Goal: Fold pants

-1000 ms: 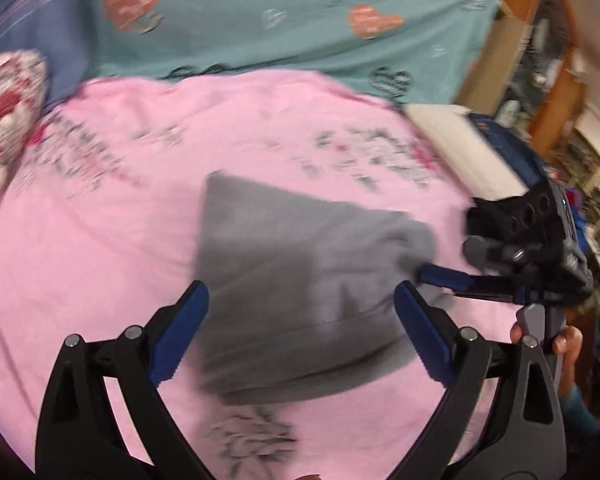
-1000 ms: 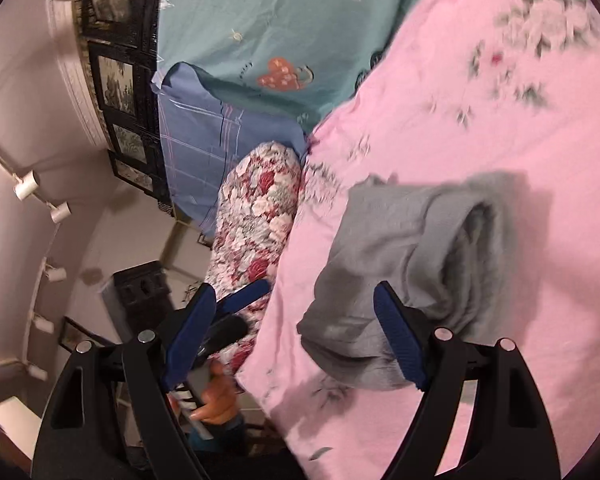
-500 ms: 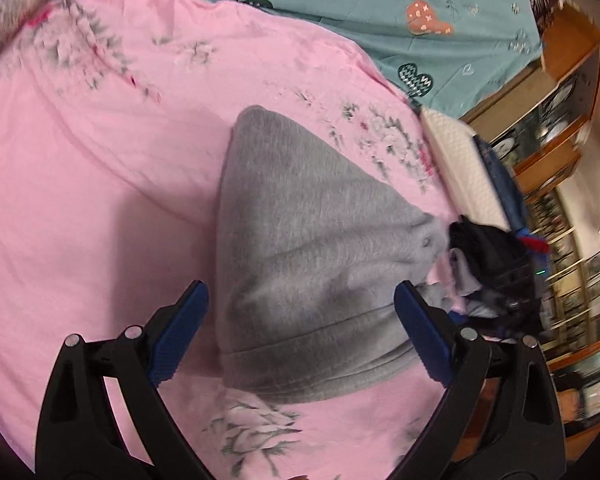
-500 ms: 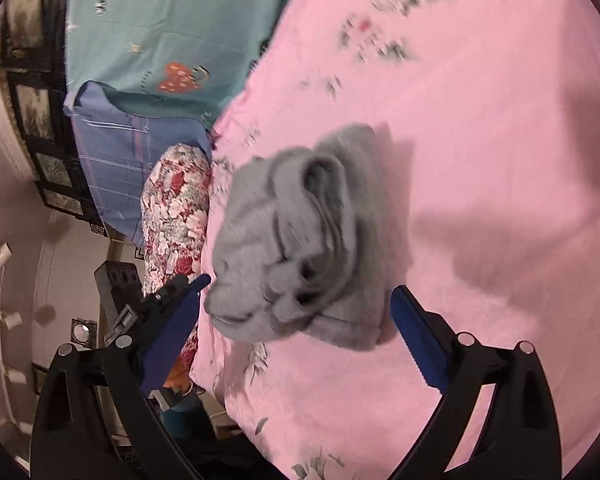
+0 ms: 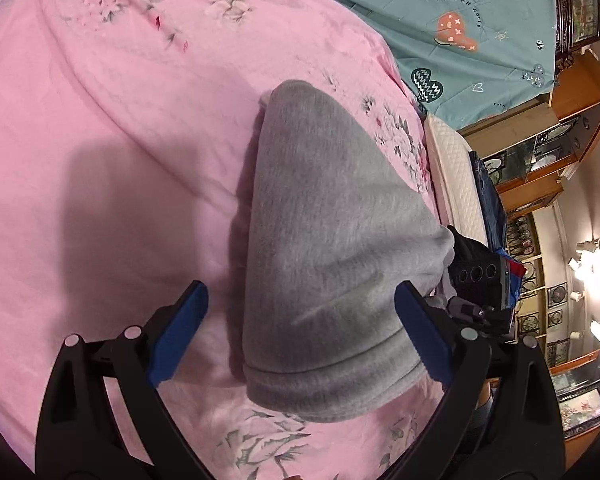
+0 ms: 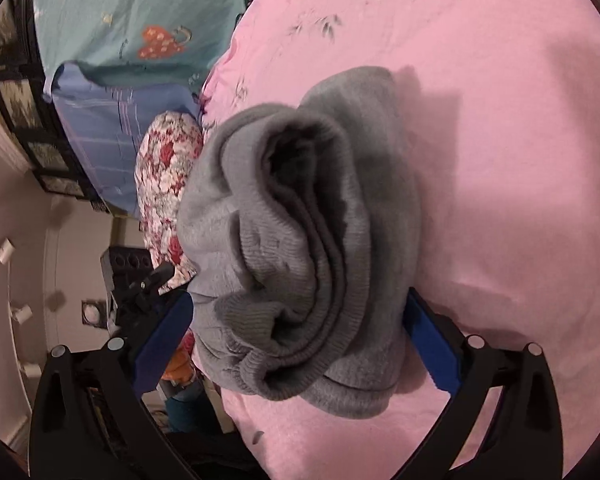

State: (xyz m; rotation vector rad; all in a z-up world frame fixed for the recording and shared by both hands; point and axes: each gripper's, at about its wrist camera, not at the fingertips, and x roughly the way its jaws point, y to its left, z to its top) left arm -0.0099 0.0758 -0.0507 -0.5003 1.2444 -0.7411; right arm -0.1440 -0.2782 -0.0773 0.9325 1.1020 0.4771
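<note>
The grey pants [image 5: 332, 248] lie folded into a thick bundle on the pink floral bedspread [image 5: 100, 160]. In the right wrist view the bundle's layered open end [image 6: 300, 248] faces the camera. My left gripper [image 5: 300, 328] is open, its blue pads on either side of the bundle's near end, holding nothing. My right gripper [image 6: 300, 332] is open too, its pads straddling the bundle at the bed's edge. The right gripper's body [image 5: 480, 284] shows beyond the pants in the left wrist view, and the left gripper's body [image 6: 136, 280] shows in the right wrist view.
A teal heart-print cover [image 5: 460, 20] lies at the bed's head. A red floral pillow [image 6: 164, 184] and blue striped cloth [image 6: 100, 128] sit beside the pants. A white mattress edge [image 5: 456, 176] and wooden display cabinets [image 5: 548, 168] stand beyond the bed.
Both grippers have moved closer to the folded pants and swung round, so the bundle now fills the gap between each pair of pads. The pants have stayed put.
</note>
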